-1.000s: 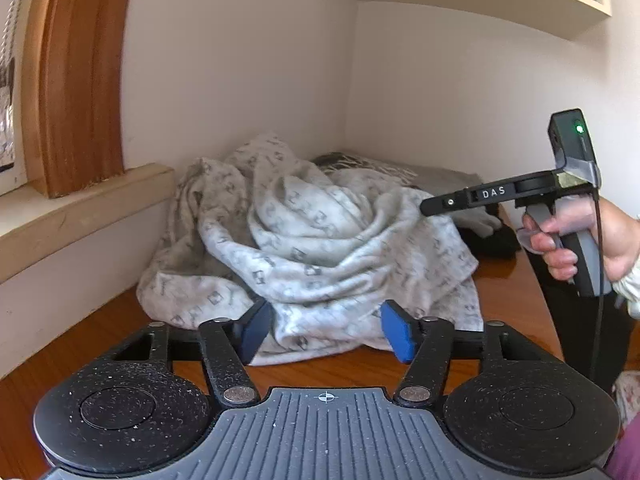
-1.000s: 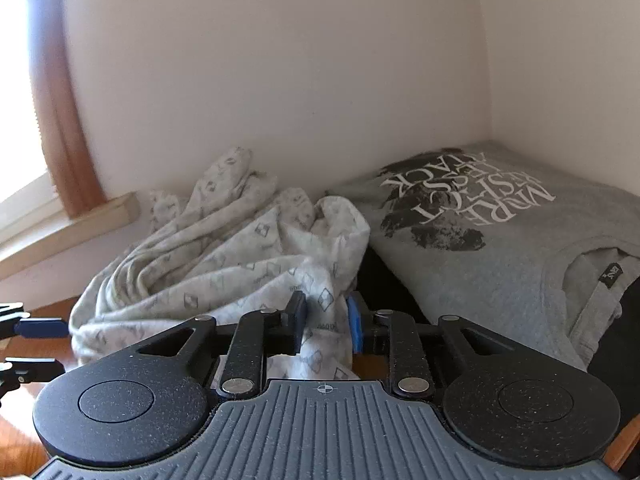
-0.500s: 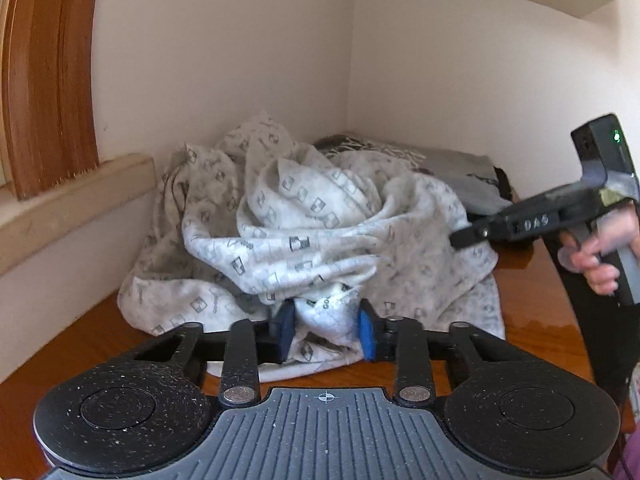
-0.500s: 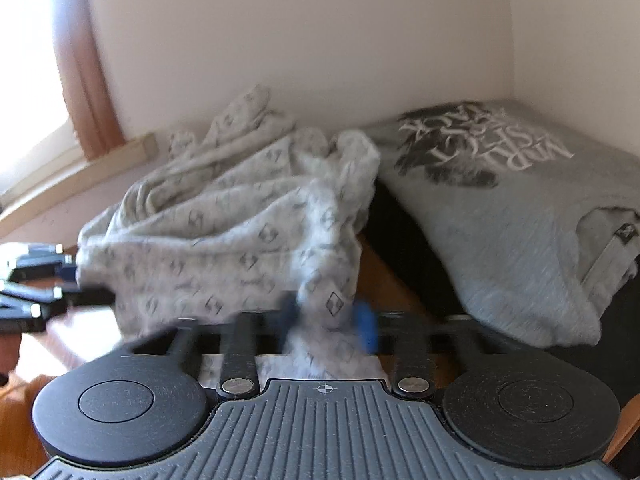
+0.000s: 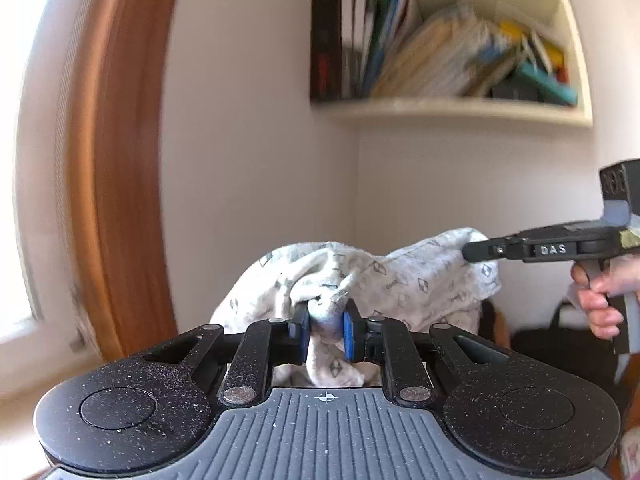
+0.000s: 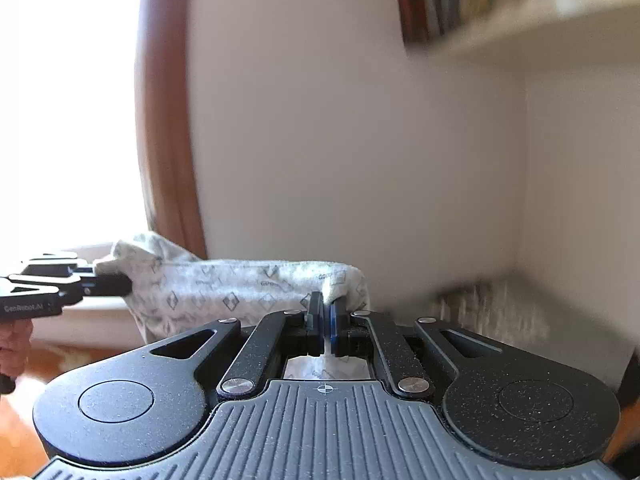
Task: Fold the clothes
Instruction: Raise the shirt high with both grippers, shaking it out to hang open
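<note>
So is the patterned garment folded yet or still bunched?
Still bunched: the patterned garment hangs crumpled between the left tongs and right tongs.

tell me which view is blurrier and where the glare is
Right wrist view is blurrier: the bookshelf and the grey pile in the corner are smeared, and the window at left is blown out white. Left wrist view is sharper; only the books look soft and the window frame bows from the fisheye. The patterned garment and the left gripper stay crisp.
</note>
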Motion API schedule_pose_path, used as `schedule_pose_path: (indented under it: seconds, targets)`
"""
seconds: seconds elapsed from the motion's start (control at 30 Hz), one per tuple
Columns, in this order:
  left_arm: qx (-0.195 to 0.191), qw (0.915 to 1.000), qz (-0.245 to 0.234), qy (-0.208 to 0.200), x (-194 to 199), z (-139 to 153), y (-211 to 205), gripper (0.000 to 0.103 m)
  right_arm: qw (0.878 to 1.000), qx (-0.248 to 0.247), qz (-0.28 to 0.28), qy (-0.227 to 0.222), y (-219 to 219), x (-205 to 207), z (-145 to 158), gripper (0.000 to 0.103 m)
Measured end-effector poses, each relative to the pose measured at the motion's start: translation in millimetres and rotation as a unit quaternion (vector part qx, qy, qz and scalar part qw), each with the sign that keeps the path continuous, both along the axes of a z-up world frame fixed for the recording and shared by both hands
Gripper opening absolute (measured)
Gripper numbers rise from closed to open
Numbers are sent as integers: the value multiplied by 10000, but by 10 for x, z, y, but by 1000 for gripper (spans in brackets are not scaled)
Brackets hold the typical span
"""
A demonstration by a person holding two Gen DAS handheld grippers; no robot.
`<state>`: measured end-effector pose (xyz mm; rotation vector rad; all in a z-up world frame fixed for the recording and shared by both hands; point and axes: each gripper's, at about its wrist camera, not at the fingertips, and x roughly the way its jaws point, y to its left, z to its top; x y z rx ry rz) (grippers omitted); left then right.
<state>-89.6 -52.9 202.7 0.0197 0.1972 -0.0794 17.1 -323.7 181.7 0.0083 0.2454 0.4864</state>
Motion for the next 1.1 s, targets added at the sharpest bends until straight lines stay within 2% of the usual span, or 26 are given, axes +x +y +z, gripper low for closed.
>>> schedule_pose_path:
  seconds: [0.17,0.3,0.4,0.57,0.73,0.83,0.9,1.0,1.1]
  targets:
    - [82,9979,160,-625,-417,793,-61,17,9972,115,51,-739,67,-432,778,4]
    - [134,9928,348,-1143,-745,1481,-134,16,9915,157,79,-1293,132,-795,1358,4]
    - [207,9888,603,-1347,-876,1905,-125,15,9860,151,132,-1655,240,-1065,1786,3]
    - [354,9777,1017,-1804,-1226,2627,-116,13,9711,109,293,-2365,483,-1606,2473,3]
    - [681,9607,1394,-2303,-1628,3324,-228,11,9549,41,415,-2941,651,-2103,3007,3]
    - [865,9572,1531,-2297,-1599,3420,-300,11,9492,110,407,-3120,655,-2275,3158,3]
    - [888,9595,1557,-2174,-1476,3344,-286,11,9507,123,394,-3073,652,-2191,3121,3]
    - [817,9670,1509,-1884,-1149,3100,-178,10,9573,61,353,-2869,663,-1845,2913,3]
    - [751,9761,1454,-1431,-622,2671,-58,9,9664,-65,307,-2550,716,-1420,2661,3]
